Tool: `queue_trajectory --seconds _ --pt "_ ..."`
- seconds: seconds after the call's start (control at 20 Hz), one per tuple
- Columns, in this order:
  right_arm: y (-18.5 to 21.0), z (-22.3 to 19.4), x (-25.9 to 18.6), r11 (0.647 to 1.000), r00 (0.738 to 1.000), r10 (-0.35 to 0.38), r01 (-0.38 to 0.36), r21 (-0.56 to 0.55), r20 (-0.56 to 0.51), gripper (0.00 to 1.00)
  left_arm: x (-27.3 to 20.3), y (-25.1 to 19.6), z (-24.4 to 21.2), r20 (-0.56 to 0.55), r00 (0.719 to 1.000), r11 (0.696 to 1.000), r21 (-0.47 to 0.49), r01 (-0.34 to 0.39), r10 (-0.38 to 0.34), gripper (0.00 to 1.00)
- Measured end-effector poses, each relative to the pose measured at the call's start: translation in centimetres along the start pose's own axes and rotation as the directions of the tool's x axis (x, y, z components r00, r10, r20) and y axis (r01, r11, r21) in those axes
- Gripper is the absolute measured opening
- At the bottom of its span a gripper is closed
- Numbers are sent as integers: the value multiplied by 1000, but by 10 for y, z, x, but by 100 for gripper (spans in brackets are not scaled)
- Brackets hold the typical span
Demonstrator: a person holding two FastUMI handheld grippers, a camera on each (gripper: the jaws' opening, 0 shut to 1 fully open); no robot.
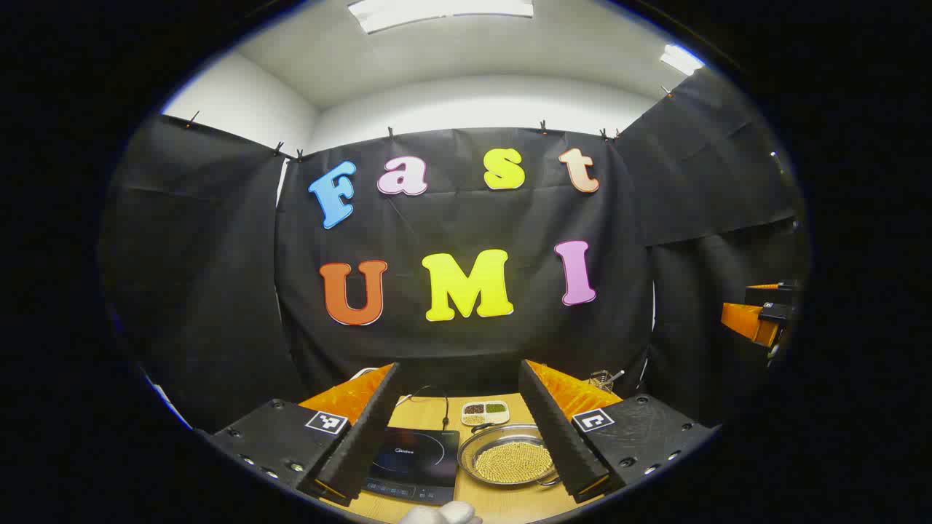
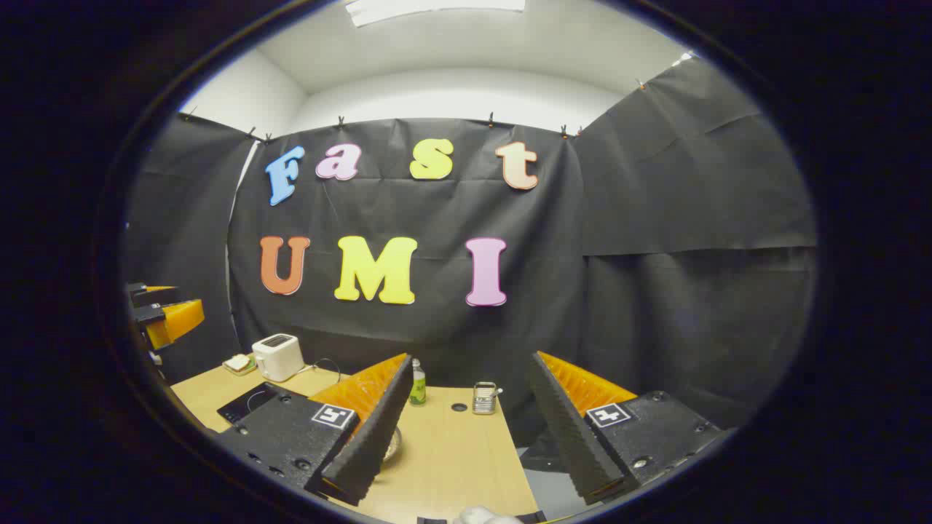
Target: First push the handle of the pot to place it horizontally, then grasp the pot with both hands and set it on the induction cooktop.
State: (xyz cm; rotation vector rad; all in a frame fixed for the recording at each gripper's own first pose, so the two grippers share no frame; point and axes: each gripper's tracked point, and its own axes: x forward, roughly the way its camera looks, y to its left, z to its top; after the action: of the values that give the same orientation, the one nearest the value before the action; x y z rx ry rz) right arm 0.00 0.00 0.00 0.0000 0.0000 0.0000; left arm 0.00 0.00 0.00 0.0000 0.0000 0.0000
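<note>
In the left gripper view, the left gripper hangs above a light wooden table with its jaws spread wide and nothing between them. Between its fingers lies the shallow round metal pot, filled with small yellow grains; it sits on the table just right of the flat black induction cooktop, close beside it but not on it. The pot's handle cannot be made out clearly. Behind the pot stands a small white divided dish holding brown, green and yellow portions, and a thin black cable curls behind the cooktop. The other gripper shows far off to the right of the pot.

In the right gripper view, the right gripper is also wide open and empty, over the same table. A sliver of the pot's rim shows just beside its left finger. Beyond the pot stand a green bottle and a small metal rack; a white toaster sits well to the pot's left.
</note>
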Motion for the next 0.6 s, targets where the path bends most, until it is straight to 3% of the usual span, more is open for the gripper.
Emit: queue_trajectory --seconds 0.6 --pt "35 0 -10 1000 1000 0 0 -17 -7 96 -8 30 -8 -2 1000 1000 2 0 0 96"
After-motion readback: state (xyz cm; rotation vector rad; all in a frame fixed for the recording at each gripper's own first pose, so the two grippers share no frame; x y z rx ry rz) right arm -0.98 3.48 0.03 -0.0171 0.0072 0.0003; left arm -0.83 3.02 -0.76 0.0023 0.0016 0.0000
